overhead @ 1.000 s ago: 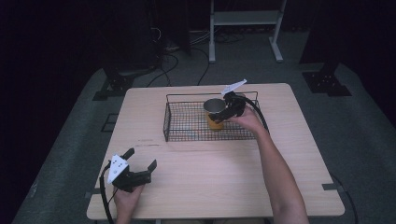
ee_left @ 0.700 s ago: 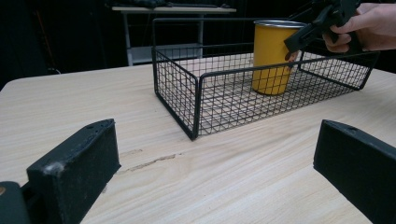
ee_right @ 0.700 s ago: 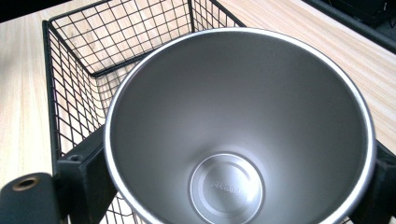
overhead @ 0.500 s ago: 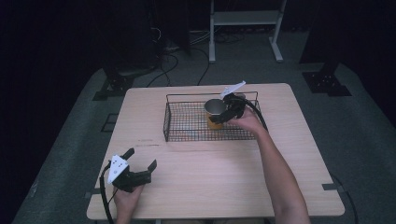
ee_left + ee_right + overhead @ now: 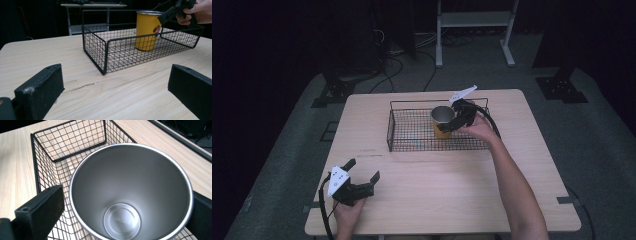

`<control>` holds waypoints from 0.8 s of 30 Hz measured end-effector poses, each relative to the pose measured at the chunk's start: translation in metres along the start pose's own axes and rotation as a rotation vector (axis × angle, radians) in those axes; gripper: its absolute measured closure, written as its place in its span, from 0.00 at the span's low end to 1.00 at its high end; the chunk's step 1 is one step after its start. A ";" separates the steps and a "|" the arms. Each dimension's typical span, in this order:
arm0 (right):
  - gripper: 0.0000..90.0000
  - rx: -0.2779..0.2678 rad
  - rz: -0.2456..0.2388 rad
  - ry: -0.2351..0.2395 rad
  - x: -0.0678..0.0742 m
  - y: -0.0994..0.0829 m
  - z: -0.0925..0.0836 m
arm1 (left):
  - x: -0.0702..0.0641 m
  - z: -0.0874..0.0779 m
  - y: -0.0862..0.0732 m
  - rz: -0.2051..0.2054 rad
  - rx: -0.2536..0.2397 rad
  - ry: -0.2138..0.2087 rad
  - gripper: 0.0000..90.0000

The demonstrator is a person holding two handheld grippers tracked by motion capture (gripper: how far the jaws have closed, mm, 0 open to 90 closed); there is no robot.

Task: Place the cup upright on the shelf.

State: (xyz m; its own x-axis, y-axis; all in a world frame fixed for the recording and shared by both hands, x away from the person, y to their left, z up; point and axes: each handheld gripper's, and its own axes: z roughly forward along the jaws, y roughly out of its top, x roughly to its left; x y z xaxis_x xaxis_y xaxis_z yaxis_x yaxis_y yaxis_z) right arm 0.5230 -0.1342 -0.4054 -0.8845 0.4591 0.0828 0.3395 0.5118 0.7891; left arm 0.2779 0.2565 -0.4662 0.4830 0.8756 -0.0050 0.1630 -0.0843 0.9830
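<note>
The yellow cup (image 5: 442,123) stands upright inside the black wire basket (image 5: 412,131), toward the basket's right half, its steel mouth open to the ceiling. In the left gripper view the cup (image 5: 147,30) shows a small printed figure on its yellow wall and rests on the basket's mesh floor, apart from the near wall of the basket (image 5: 105,50). In the right gripper view the cup (image 5: 130,192) is seen from above, with its brushed metal inside and a round stamped bottom, and the basket's (image 5: 62,150) far corner lies behind it.

The right tongs (image 5: 451,121) sit at the cup's rim; their two black jaws stand on either side of the mouth, spread about as wide as the rim, and whether they press on the wall cannot be told. The person's right hand (image 5: 479,127) holds them above the basket's right end.

The left tongs (image 5: 362,175) rest low at the near left part of the worktop (image 5: 512,190), well apart from the basket, jaws spread wide with nothing between them. The left hand (image 5: 347,212) grips them at the worktop's near edge.
</note>
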 end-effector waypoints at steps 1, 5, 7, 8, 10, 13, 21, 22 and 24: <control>0.00 -0.005 0.005 0.001 0.000 0.000 -0.001 | 0.000 0.000 0.000 -0.001 0.000 0.000 0.00; 0.00 0.000 0.009 -0.009 -0.001 0.000 -0.004 | 0.000 0.000 0.000 -0.001 -0.002 -0.001 0.00; 0.00 -0.001 0.008 -0.012 -0.001 0.000 -0.005 | 0.000 0.000 0.000 -0.001 -0.001 -0.001 0.00; 0.00 -0.006 0.010 -0.013 -0.002 0.000 -0.006 | 0.000 0.000 0.000 -0.001 -0.001 -0.001 0.00; 0.00 -0.010 0.013 -0.017 -0.002 0.000 -0.009 | 0.000 0.000 0.000 -0.001 -0.002 0.000 0.00; 0.00 -0.006 0.014 -0.014 -0.003 -0.001 -0.013 | 0.000 0.000 0.000 -0.002 -0.002 0.000 0.00; 0.00 0.004 0.022 -0.008 -0.004 -0.006 -0.020 | 0.000 0.000 0.000 0.001 0.000 0.004 0.00; 0.00 -0.009 0.030 -0.006 -0.005 -0.007 -0.022 | 0.000 0.000 0.000 0.000 -0.001 0.004 0.00; 0.00 -0.019 0.033 -0.003 -0.005 -0.007 -0.024 | 0.000 0.000 0.000 -0.001 -0.002 0.004 0.00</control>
State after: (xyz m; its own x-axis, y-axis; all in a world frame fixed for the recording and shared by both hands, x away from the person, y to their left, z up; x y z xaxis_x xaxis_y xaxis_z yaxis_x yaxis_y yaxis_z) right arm 0.5168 -0.1579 -0.3969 -0.8719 0.4779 0.1073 0.3624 0.4821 0.7976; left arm 0.2780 0.2567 -0.4662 0.4798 0.8774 -0.0057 0.1619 -0.0822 0.9834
